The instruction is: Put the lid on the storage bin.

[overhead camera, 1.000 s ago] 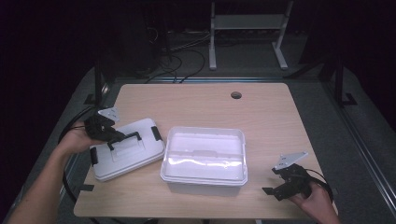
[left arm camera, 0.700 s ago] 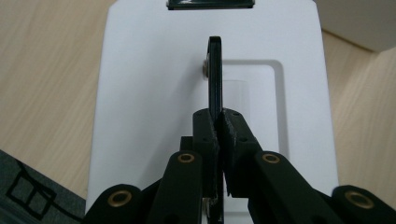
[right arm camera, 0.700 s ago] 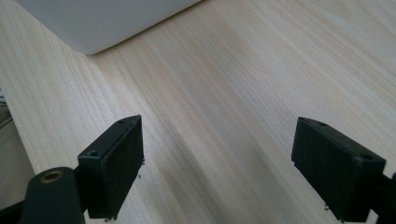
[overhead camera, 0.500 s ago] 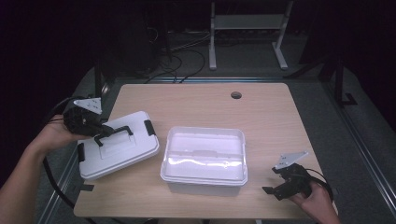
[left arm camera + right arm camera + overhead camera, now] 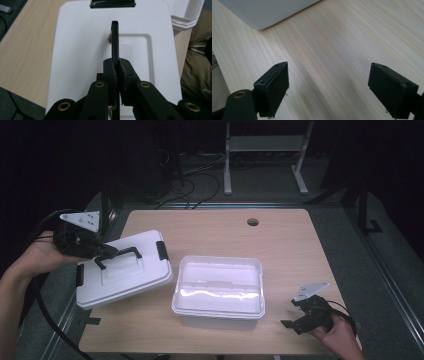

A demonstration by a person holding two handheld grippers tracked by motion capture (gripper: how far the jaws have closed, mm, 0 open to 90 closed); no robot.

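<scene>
Right tool (image 5: 295, 319) at 5 o'clock on tabletop (image 5: 280, 240), jaws wide apart, empty, same spot as a second ago. Open white tub (image 5: 219, 285) at centre, unmoved. Left tool (image 5: 102, 252) at 9 o'clock, jaws clamped tight on black handle (image 5: 115, 40) of lid (image 5: 125, 272). Change: lid has come up from where it lay beside tub a second ago and swung toward 9 o'clock, now tilted, overhanging tabletop's edge. Reading: lid in carry, likely being set aside, clear of tub.

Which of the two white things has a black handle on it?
The white lid at the left, pinched by its black handle in the left tool. The open white box in the middle has none.
</scene>
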